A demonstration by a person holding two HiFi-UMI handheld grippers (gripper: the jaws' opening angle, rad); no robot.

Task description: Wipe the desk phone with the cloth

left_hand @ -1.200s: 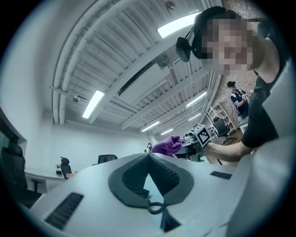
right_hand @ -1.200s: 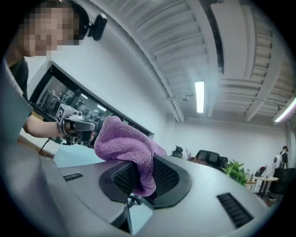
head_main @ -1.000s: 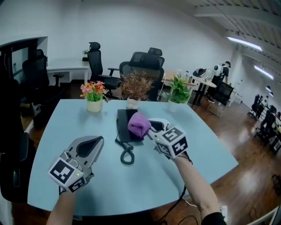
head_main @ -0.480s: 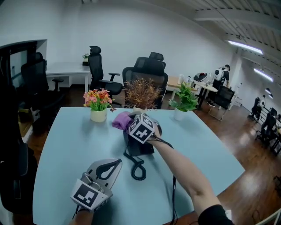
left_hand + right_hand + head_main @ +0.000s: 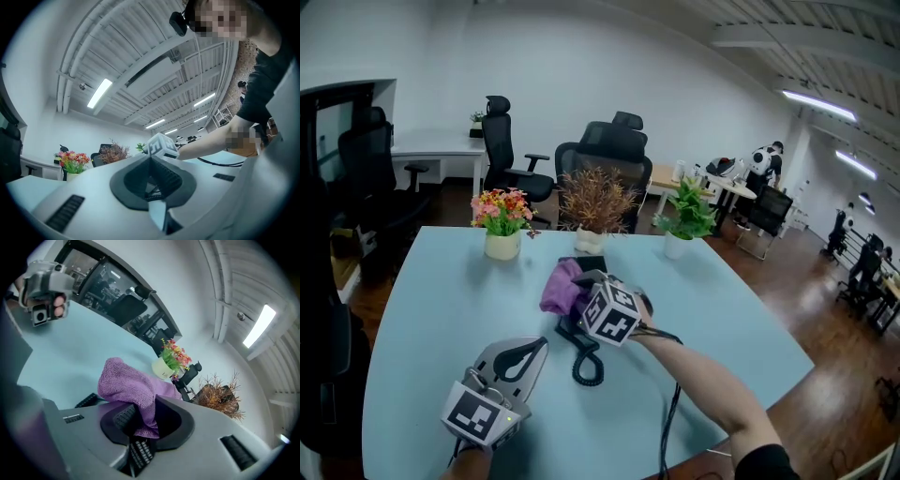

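Note:
The black desk phone (image 5: 590,265) lies mid-table, its coiled cord (image 5: 586,362) trailing toward me. Over the phone's left side my right gripper (image 5: 581,296) is shut on a bunched purple cloth (image 5: 559,288), which hides much of the phone. In the right gripper view the cloth (image 5: 132,387) is pinched between the ribbed pads and bulges out ahead of the gripper (image 5: 140,423). My left gripper (image 5: 532,352) hovers near the table's front, left of the cord, shut with nothing in it; in its own view the gripper (image 5: 151,158) shows its jaws meeting.
Three potted plants stand along the light-blue table's (image 5: 431,309) far edge: pink flowers (image 5: 500,223), a dried brown plant (image 5: 595,202), a green plant (image 5: 685,218). Black office chairs (image 5: 609,155) stand behind. People and desks are far right.
My right gripper with the cloth has drawn back from the phone's far end toward me, along its left side. The left gripper has barely moved.

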